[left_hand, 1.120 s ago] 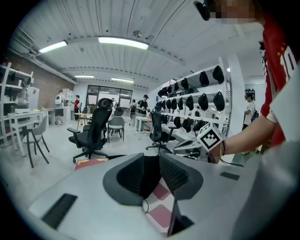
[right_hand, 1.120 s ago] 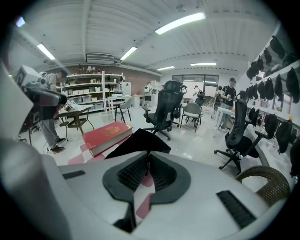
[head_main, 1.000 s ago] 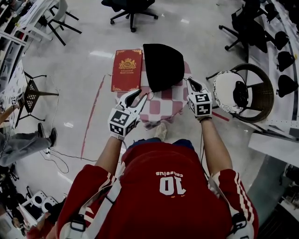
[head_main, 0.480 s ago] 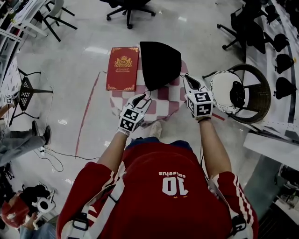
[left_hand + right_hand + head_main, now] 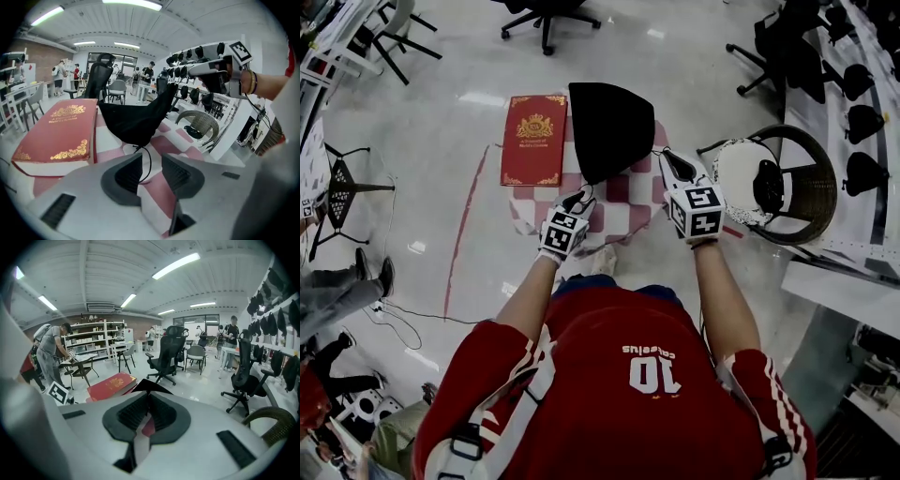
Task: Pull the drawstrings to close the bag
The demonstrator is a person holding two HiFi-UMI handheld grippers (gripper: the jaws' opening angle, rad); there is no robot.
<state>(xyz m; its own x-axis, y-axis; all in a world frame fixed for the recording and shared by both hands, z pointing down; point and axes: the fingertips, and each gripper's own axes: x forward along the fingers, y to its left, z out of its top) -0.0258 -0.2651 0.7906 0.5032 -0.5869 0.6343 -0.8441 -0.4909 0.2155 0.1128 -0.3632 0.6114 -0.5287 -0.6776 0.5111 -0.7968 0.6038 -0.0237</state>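
A black drawstring bag (image 5: pixel 609 127) lies on a small red-and-white checked table (image 5: pixel 623 202). My left gripper (image 5: pixel 579 197) is at the bag's near edge. In the left gripper view its jaws are opening (image 5: pixel 152 159), and the bag's thin black drawstring (image 5: pixel 149 163) hangs between the pads without being pressed. My right gripper (image 5: pixel 664 155) is at the bag's right side, shut on the other drawstring. Seen from the left gripper, the bag's (image 5: pixel 136 122) right corner is pulled up toward the right gripper (image 5: pixel 206 70). The right gripper's jaws (image 5: pixel 147 397) are closed, and the bag's peak (image 5: pixel 150 386) shows just beyond them.
A thick red book (image 5: pixel 534 139) lies left of the bag and overhangs the table. A wicker chair (image 5: pixel 787 183) stands close on the right. Office chairs (image 5: pixel 544 14) are behind the table, a red floor line (image 5: pixel 464 234) runs to the left, and people stand at the far left.
My left gripper has moved forward from in front of the table to the bag's near edge, and its jaws now straddle the drawstring. The right gripper has barely moved.
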